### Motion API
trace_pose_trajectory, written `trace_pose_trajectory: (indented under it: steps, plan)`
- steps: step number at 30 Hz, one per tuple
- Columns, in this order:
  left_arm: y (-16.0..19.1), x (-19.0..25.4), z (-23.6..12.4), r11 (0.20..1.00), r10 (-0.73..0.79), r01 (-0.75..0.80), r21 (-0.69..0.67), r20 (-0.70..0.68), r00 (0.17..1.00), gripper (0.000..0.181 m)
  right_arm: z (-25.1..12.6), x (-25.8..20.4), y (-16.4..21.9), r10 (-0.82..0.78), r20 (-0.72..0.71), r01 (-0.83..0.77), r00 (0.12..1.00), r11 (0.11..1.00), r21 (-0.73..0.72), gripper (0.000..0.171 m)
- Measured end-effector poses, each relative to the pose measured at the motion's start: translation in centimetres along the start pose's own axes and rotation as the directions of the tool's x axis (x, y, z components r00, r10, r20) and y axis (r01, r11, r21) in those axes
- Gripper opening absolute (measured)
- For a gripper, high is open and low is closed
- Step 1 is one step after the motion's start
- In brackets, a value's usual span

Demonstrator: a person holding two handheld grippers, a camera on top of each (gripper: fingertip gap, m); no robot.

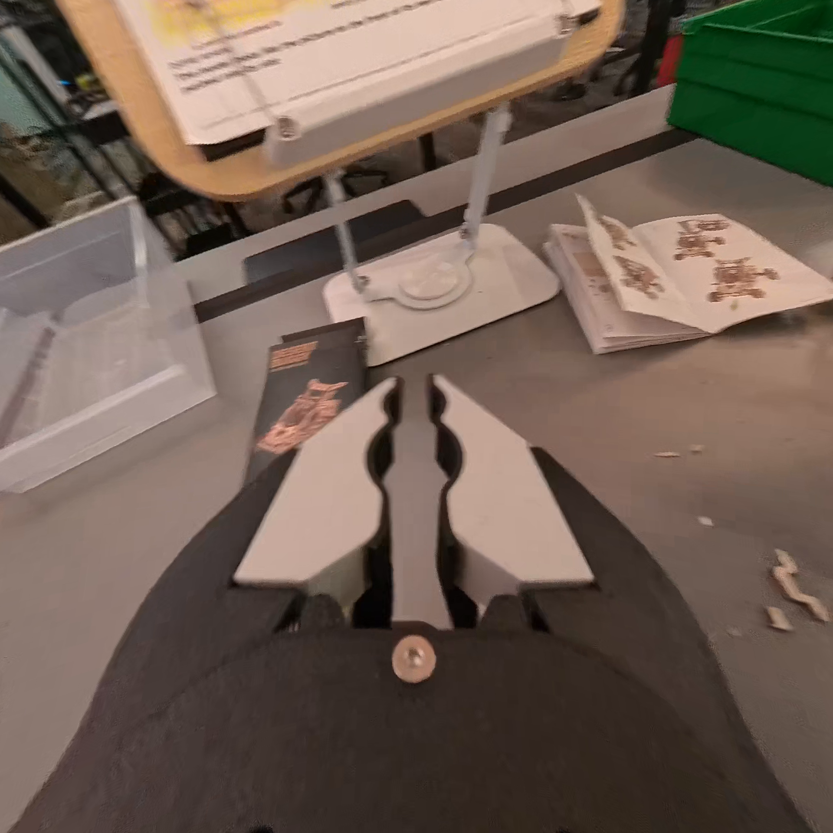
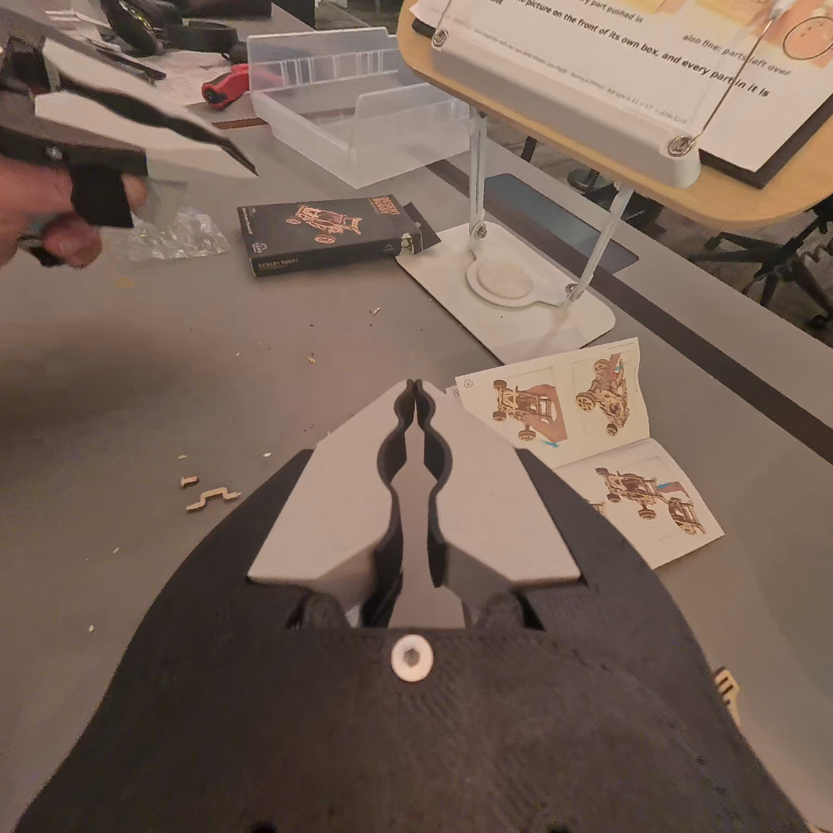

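Note:
My left gripper hovers above the grey table with its jaws a narrow gap apart and nothing between them. Just to its left lies a black box with a picture of a wooden buggy. It also shows in the right wrist view, its end flap open. My right gripper is shut and empty, low over the table, just left of an open instruction booklet. The left gripper appears at the upper left of the right wrist view, held by a hand.
A white stand base carries a wooden board with a printed sheet. A clear plastic bin stands far left, a green bin far right. Wooden scraps, a clear plastic bag and a red tool lie about. About 20 cm separates my left fingertips from my right.

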State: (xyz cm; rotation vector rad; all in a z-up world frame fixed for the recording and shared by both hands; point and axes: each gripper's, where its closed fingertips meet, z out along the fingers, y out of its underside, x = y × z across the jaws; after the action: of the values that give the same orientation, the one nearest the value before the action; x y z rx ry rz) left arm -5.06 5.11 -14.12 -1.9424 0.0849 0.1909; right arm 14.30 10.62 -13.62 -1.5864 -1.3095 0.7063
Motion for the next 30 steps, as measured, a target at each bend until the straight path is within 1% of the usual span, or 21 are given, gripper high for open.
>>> trace_pose_trajectory:
  steps: [2, 4, 5, 6, 8, 9, 11, 12, 13, 15, 17, 21, 24, 27, 30]
  plan:
    - [0.4, -3.1, -0.3, 1.0, 0.003, -0.002, -0.02, 0.075, 0.997, 0.065, -0.3, -0.2, 0.1, -0.001, 0.01, 0.001, 1.0, 1.0, 0.002, 0.0]
    - [1.9, -5.5, 0.4, 0.994, 0.007, 0.005, -0.111, 0.11, 0.994, 0.102, -0.4, -0.3, 0.2, -0.002, 0.019, 0.002, 1.0, 1.0, 0.001, 0.0]
    - [2.9, -6.5, 1.0, 0.985, -0.003, 0.024, -0.168, 0.12, 0.993, 0.125, -0.4, -0.4, 0.2, 0.001, 0.026, -0.001, 1.0, 1.0, 0.001, 0.0]
    - [4.0, -7.2, 1.6, 0.971, -0.024, 0.051, -0.235, 0.117, 0.993, 0.138, -0.3, -0.4, 0.3, 0.003, 0.031, -0.003, 1.0, 1.0, 0.0, 0.0]
    - [6.2, -7.4, 3.0, 0.929, -0.075, 0.095, -0.357, 0.068, 0.995, 0.149, -0.1, -0.7, 0.5, 0.0, 0.045, 0.001, 0.999, 1.0, -0.01, 0.0]
    - [7.3, -7.6, 3.7, 0.906, -0.097, 0.11, -0.408, 0.054, 0.994, 0.149, 0.0, -0.9, 0.6, -0.001, 0.054, 0.002, 0.999, 1.0, -0.015, 0.001]
    - [9.2, -7.6, 4.9, 0.856, -0.12, 0.116, -0.503, 0.025, 0.992, 0.143, 0.3, -1.6, 0.8, -0.004, 0.079, 0.006, 0.997, 1.0, -0.028, 0.001]
    - [9.9, -7.7, 5.5, 0.84, -0.137, 0.125, -0.528, 0.018, 0.99, 0.136, 0.4, -2.0, 0.9, -0.012, 0.09, 0.015, 0.996, 0.999, -0.036, 0.002]
    - [10.5, -7.3, 5.9, 0.822, -0.165, 0.13, -0.554, -0.014, 0.986, 0.122, 0.5, -2.4, 0.8, -0.024, 0.099, 0.028, 0.995, 0.999, -0.043, 0.002]
    - [11.4, -7.2, 6.5, 0.798, -0.189, 0.136, -0.588, -0.03, 0.981, 0.104, 0.8, -3.7, 0.8, -0.067, 0.116, 0.074, 0.991, 0.995, -0.062, 0.002]
    - [11.3, -7.1, 6.8, 0.8, -0.191, 0.13, -0.586, -0.044, 0.981, 0.103, 1.2, -5.6, 0.7, -0.13, 0.14, 0.142, 0.982, 0.987, -0.08, 0.002]
    - [10.7, -6.7, 7.0, 0.819, -0.171, 0.11, -0.563, -0.058, 0.983, 0.102, 1.9, -10.3, 0.8, -0.22, 0.235, 0.247, 0.947, 0.965, -0.092, 0.001]
    - [9.5, -5.9, 6.7, 0.849, -0.162, 0.098, -0.519, -0.08, 0.983, 0.102, 1.8, -11.8, 1.1, -0.247, 0.268, 0.281, 0.931, 0.955, -0.099, 0.002]
    - [8.3, -4.9, 6.2, 0.875, -0.174, 0.105, -0.474, -0.104, 0.979, 0.102, 1.5, -11.3, 1.4, -0.208, 0.272, 0.248, 0.939, 0.962, -0.119, 0.007]
    - [7.5, -4.0, 5.4, 0.891, -0.198, 0.124, -0.436, -0.128, 0.972, 0.102, 1.0, -9.9, 1.8, -0.075, 0.283, 0.121, 0.956, 0.981, -0.15, 0.012]
